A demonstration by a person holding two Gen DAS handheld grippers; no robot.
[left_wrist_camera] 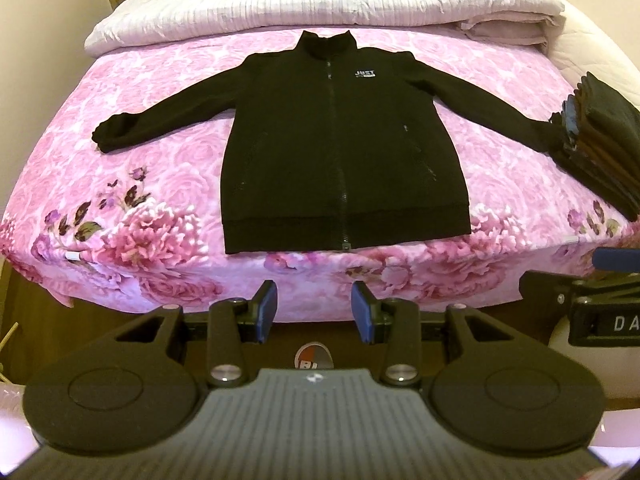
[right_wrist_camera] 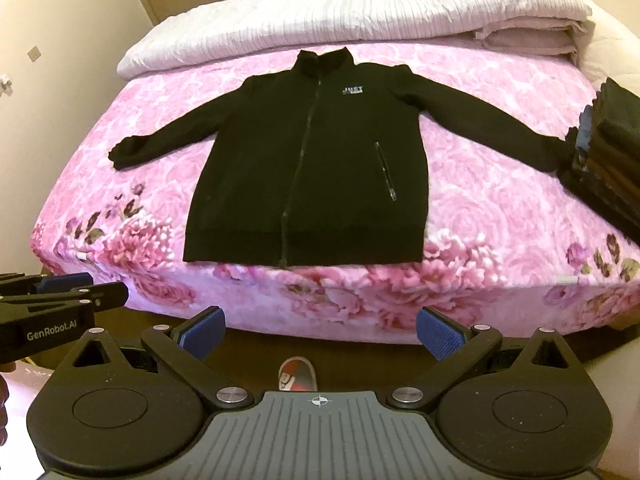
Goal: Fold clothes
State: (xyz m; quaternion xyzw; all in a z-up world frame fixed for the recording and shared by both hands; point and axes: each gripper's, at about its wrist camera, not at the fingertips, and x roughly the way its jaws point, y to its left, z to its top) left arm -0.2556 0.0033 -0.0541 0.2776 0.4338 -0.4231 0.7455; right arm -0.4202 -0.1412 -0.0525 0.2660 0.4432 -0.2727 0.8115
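A black zip-up jacket (left_wrist_camera: 340, 148) lies flat and face up on the pink floral bedspread (left_wrist_camera: 160, 184), collar far, hem at the near bed edge, both sleeves spread out. It also shows in the right wrist view (right_wrist_camera: 308, 168). My left gripper (left_wrist_camera: 314, 312) is open and empty, held in front of the bed below the hem. My right gripper (right_wrist_camera: 320, 332) is open wider and empty, also off the bed's near edge. The right gripper shows at the right edge of the left wrist view (left_wrist_camera: 580, 292); the left gripper shows at the left edge of the right wrist view (right_wrist_camera: 64, 292).
A stack of folded dark clothes (left_wrist_camera: 600, 152) sits at the bed's right edge, touching the jacket's right cuff; it also shows in the right wrist view (right_wrist_camera: 608, 160). A folded white quilt (left_wrist_camera: 320, 0) lies across the far end. A slipper (right_wrist_camera: 298, 374) is on the floor below.
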